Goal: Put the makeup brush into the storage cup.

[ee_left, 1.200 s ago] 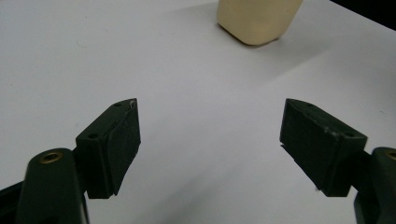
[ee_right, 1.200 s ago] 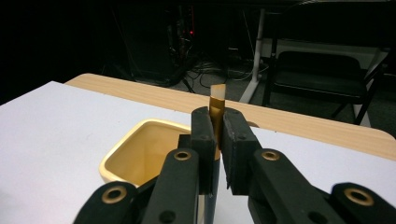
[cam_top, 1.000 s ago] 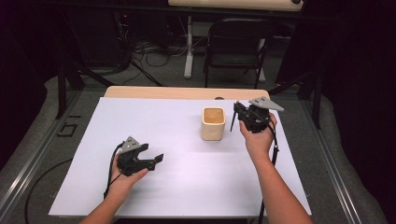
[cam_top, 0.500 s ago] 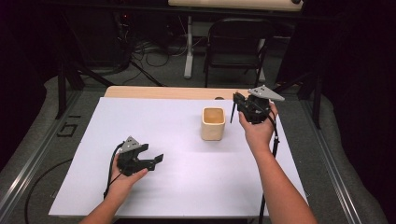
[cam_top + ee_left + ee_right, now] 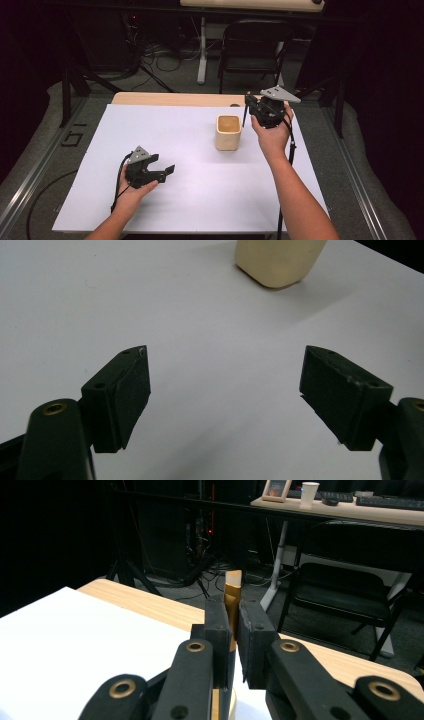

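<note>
A beige square cup [image 5: 228, 132] stands open-topped on the white table sheet [image 5: 165, 130]; the left gripper view has it at the top edge [image 5: 280, 260]. My right gripper [image 5: 250, 107] hangs in the air just right of the cup and above its rim, shut on a thin stick with a golden-brown part [image 5: 232, 587]. That stick appears as a dark thin rod [image 5: 244, 112] hanging beside the cup. My left gripper [image 5: 167, 170] rests low at the front left, jaws wide apart [image 5: 225, 370], nothing between them.
The wooden table edge [image 5: 170, 99] runs behind the white sheet. A black folding chair [image 5: 255, 45] and cables on the floor lie beyond the table. A desk with a white paper cup [image 5: 310, 492] stands farther back.
My right gripper has risen a little with the stick, still beside the cup. The left gripper and the cup have stayed put.
</note>
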Motion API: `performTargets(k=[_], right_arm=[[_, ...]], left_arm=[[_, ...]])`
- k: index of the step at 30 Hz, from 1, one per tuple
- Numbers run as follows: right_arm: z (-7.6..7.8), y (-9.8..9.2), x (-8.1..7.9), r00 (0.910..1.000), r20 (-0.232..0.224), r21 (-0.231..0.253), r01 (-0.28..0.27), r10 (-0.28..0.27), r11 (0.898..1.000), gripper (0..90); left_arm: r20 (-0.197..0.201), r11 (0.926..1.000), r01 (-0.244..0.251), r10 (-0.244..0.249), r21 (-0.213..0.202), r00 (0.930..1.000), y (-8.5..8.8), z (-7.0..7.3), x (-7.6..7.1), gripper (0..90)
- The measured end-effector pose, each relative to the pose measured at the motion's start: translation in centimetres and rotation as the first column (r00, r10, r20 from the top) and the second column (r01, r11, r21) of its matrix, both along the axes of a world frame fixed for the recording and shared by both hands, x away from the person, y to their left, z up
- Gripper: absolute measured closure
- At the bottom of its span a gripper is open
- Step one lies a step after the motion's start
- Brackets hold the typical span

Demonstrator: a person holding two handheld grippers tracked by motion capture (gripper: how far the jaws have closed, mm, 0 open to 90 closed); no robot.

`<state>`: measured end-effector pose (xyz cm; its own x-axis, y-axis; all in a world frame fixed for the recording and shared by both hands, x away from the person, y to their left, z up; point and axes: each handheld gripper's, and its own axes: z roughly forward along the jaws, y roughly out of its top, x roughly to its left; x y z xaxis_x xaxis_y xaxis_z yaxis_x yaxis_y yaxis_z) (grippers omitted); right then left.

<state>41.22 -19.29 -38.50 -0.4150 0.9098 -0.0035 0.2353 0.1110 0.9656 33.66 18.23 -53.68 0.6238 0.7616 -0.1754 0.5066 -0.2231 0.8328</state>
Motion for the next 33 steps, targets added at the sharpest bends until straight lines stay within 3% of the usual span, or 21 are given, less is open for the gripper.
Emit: performTargets(k=[16,33], right_arm=[[0.1,2.4,0.3,0.9991,0.005,0.005,-0.043,0.043,0.999,84.1],[-0.2,2.4,0.5,0.9992,0.001,-0.002,-0.04,0.04,0.999,84.1]], left_arm=[[0.001,1.0,-0.005,0.005,-0.004,1.0,0.1,0.0,0.0,20.9],[-0.002,1.0,-0.001,0.001,-0.005,1.0,0.1,0.0,0.0,20.9]])
